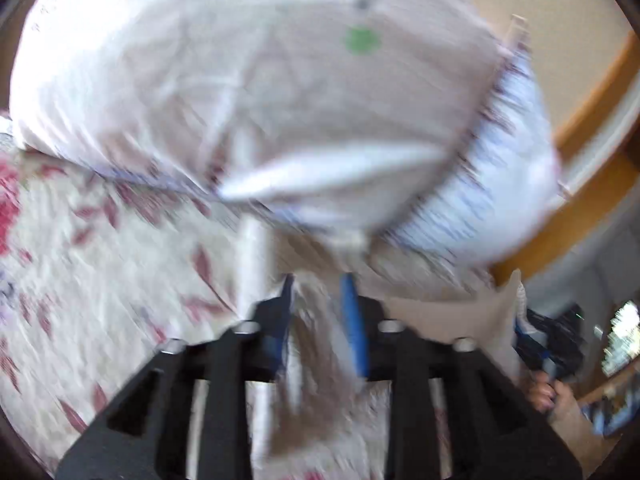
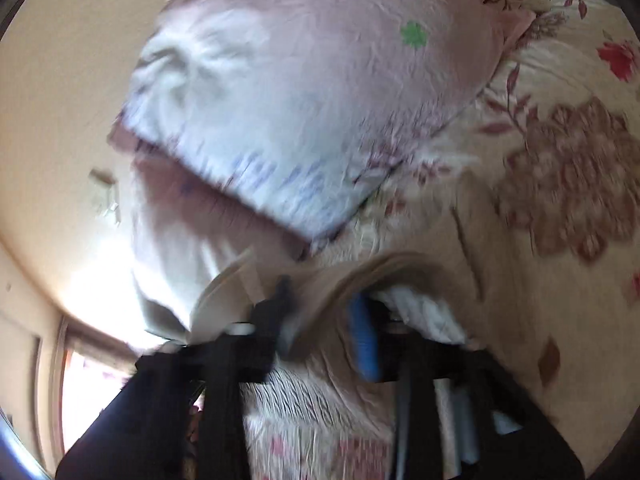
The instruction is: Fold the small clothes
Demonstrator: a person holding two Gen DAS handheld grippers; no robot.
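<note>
Both claws, left (image 1: 320, 292) and right (image 2: 320, 300), pinch the pale garment (image 1: 280, 80)

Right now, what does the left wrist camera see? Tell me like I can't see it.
A pale pink garment with a green dot hangs lifted in the air, its cloth pinched in the left gripper. Below it lies a cream bedspread with red flowers. The picture is blurry.
</note>
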